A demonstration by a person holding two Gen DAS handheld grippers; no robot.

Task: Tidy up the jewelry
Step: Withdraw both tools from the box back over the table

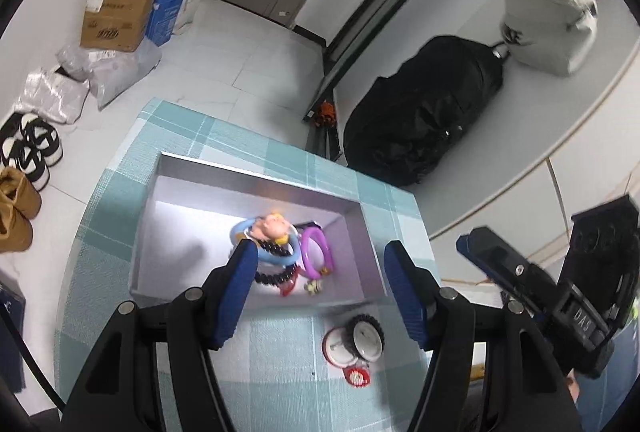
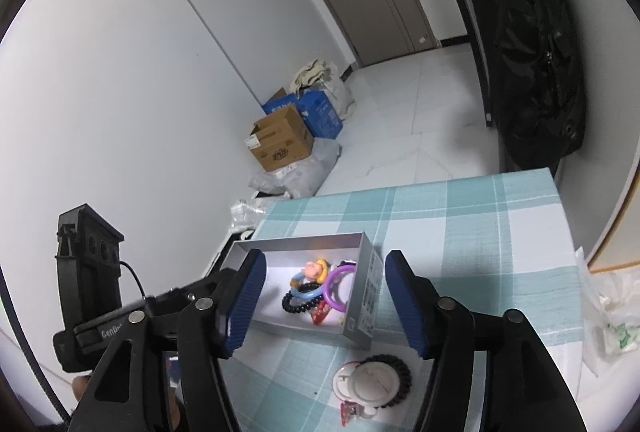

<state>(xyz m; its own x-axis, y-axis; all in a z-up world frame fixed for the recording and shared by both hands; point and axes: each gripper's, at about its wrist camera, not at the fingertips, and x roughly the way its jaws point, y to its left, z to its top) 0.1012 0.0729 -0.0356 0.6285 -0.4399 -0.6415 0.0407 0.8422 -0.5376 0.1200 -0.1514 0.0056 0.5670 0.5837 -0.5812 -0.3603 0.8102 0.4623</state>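
We see a table with a teal checked cloth (image 2: 460, 232), and on it, toward the far left corner, an open grey box (image 2: 362, 296). Inside the box, at its right end, lie a blue ring with a doll's head (image 1: 272, 232), a purple ring (image 1: 316, 252) and a string of dark beads (image 2: 300, 302), all bunched together. A white round badge (image 2: 370, 380) lies on the cloth just before the box's near wall. Our left tongs (image 1: 316, 296) and right tongs (image 2: 324, 300) both hang spread above, pinching nothing.
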